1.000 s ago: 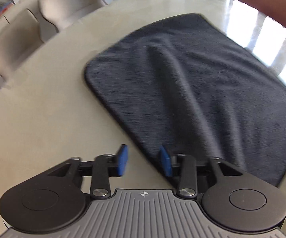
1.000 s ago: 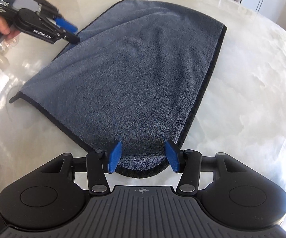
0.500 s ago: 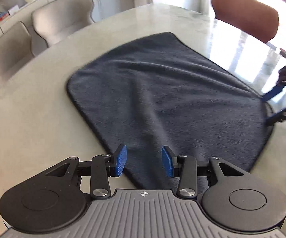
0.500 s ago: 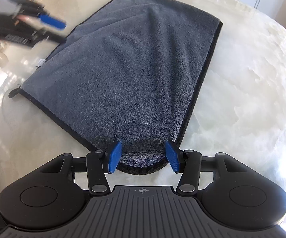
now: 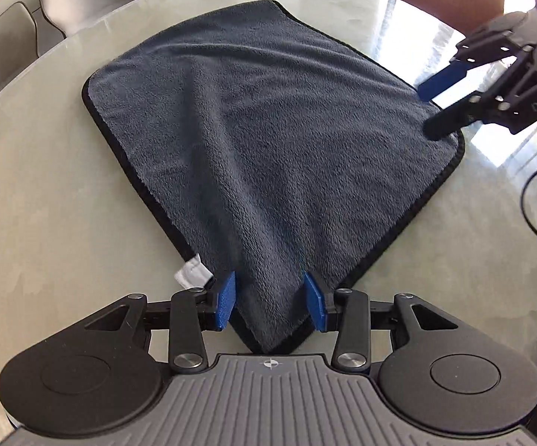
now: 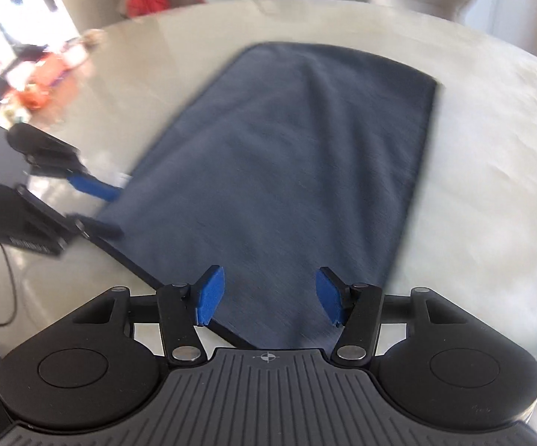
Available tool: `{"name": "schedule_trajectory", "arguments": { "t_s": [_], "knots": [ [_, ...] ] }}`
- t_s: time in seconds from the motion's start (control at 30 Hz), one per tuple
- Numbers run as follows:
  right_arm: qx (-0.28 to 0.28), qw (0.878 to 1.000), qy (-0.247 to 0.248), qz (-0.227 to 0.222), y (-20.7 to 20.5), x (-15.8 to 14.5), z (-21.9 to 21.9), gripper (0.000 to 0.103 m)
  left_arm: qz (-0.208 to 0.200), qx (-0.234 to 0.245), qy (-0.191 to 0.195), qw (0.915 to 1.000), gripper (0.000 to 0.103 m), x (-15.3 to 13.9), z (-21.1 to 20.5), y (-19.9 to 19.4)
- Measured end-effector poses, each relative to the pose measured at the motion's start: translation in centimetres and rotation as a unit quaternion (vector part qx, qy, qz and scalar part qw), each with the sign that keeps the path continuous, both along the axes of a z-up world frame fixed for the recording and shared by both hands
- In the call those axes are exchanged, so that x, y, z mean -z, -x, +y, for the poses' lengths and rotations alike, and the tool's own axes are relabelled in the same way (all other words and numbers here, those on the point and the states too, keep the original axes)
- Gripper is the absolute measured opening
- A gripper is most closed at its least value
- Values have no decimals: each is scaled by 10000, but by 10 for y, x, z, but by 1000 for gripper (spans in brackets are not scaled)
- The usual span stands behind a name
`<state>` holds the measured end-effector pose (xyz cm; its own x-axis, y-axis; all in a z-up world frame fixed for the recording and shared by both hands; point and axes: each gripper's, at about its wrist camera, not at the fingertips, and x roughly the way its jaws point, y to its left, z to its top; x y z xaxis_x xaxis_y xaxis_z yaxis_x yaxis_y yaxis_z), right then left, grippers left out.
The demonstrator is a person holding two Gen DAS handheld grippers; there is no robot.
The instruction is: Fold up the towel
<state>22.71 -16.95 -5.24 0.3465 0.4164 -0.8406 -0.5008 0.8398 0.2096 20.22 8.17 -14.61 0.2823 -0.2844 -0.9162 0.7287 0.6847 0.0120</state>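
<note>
Both grippers have closed in on the towel (image 5: 268,141), spread flat on the table (image 5: 45,204). Left gripper (image 5: 270,303) straddles its near corner, fingers wide; right gripper (image 6: 268,297) likewise gapes over another corner.

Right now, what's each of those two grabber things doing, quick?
Left gripper: open, jaws either side of a towel corner, not clamped.
Right gripper: open over another corner, holding nothing.

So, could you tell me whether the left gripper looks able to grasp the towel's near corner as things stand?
Probably yes: the left gripper is open with the towel corner lying between its fingers, nothing blocking.
</note>
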Motion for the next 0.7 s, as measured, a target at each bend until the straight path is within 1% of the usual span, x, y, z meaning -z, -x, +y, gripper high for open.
{"name": "schedule_trajectory", "arguments": {
  "t_s": [0.03, 0.1, 0.13, 0.23, 0.33, 0.37, 0.43, 0.5, 0.57, 0.6, 0.63, 0.67, 0.7],
  "knots": [
    [-90, 9999, -28, 50, -3, 4, 4, 57, 16, -19, -2, 10000, 43, 0, 0, 0],
    [-233, 9990, 191, 324, -8, 15, 10, 57, 52, -65, 0, 10000, 43, 0, 1, -1],
    [-291, 9986, 282, 327, -8, 15, 11, 58, 60, -77, -19, 10000, 43, 0, 1, 0],
    [-314, 9960, 691, 474, -5, 17, 6, 58, 88, -102, -111, 9998, 43, 1, 0, 3],
    [-250, 9951, 716, 639, 2, 21, -11, 58, 199, -103, -153, 9996, 43, -1, 3, 3],
    [-208, 9957, 606, 671, 0, 20, -16, 58, 314, 6, -146, 9994, 43, -2, 4, 1],
    [-83, 9969, 287, 728, -8, 18, -28, 58, 326, 122, -104, 9993, 43, -7, 6, -10],
    [327, 9984, -161, 436, -30, 8, -41, 59, 141, 60, -87, 9998, 43, -13, 8, -28],
    [715, 9954, -595, 233, -56, 3, -56, 62, -233, -42, 37, 9997, 43, -24, 7, -59],
    [907, 9924, -827, 118, -74, 3, -64, 66, -448, -58, 97, 9989, 46, -27, 4, -72],
    [1021, 9901, -967, 37, -87, 4, -69, 71, -663, -75, 158, 9976, 52, -30, 1, -85],
    [1141, 9876, -1081, -23, -104, 7, -75, 72, -869, -110, 177, 9960, 53, -31, -4, -101],
    [1240, 9853, -1175, -36, -122, 10, -80, 72, -943, -121, 188, 9953, 54, -30, -6, -107]
  ]
}}
